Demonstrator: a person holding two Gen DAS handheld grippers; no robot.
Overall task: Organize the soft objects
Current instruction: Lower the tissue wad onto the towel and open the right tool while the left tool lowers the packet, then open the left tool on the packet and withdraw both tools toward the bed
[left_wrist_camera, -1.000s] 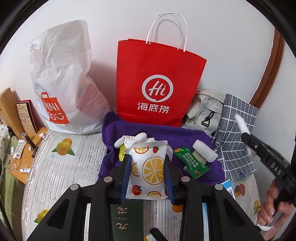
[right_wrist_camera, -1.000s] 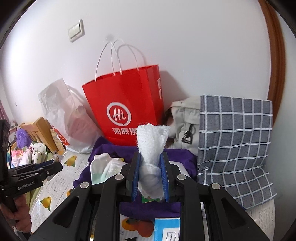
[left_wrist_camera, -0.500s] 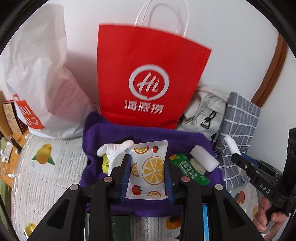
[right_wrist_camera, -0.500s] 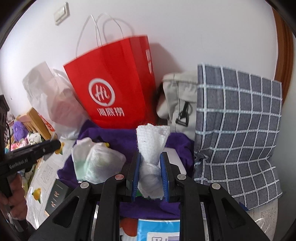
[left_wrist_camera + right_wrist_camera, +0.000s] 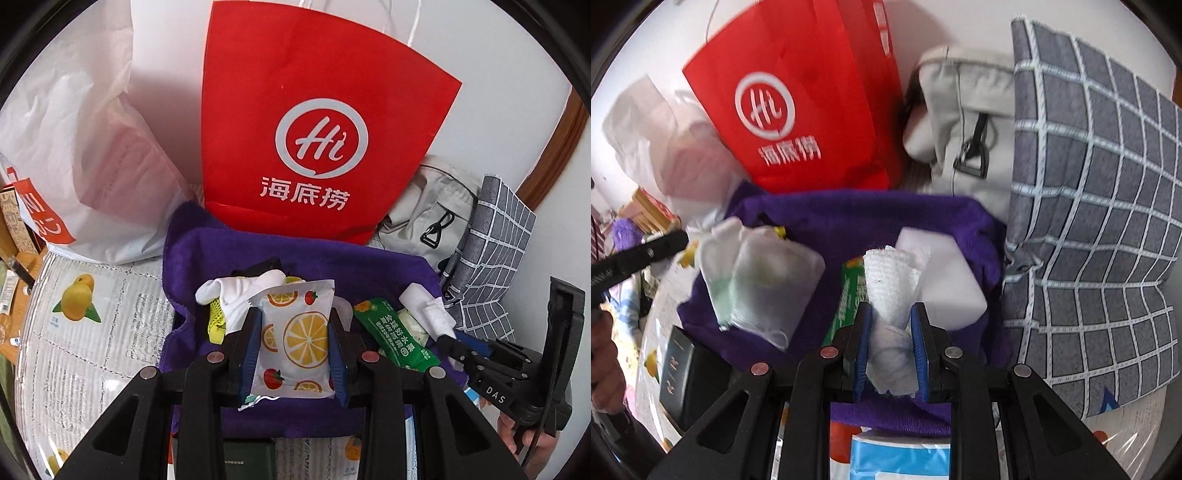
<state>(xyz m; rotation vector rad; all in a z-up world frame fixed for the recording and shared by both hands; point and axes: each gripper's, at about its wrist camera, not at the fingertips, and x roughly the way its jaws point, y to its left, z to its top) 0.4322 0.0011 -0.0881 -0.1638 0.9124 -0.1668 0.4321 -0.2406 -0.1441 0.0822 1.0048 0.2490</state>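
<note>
A tall red paper shopping bag with a white round logo stood against the wall, at the back of everything. Left of it slumped a white plastic shopping bag; right of it leaned a pale grey fabric backpack, and beyond that a grey checked fabric bag.

In front of the red bag a purple towel lay spread on the counter, which wore a clear cover printed with yellow fruit. The small soft things sat on this towel. A white sponge block lay on the side towards the checked bag, a green printed packet just beside it, and white fabric gloves over a yellow piece on the side towards the plastic bag.

The left hand-held gripper was closed on a white pouch printed with orange slices and strawberries, held upright between its blue pads above the towel's front half, well in front of the red bag.

The right hand-held gripper was clamped on a twisted white textured cloth, whose upper end stood above the fingertips, over the towel and just in front of the sponge block.
</note>
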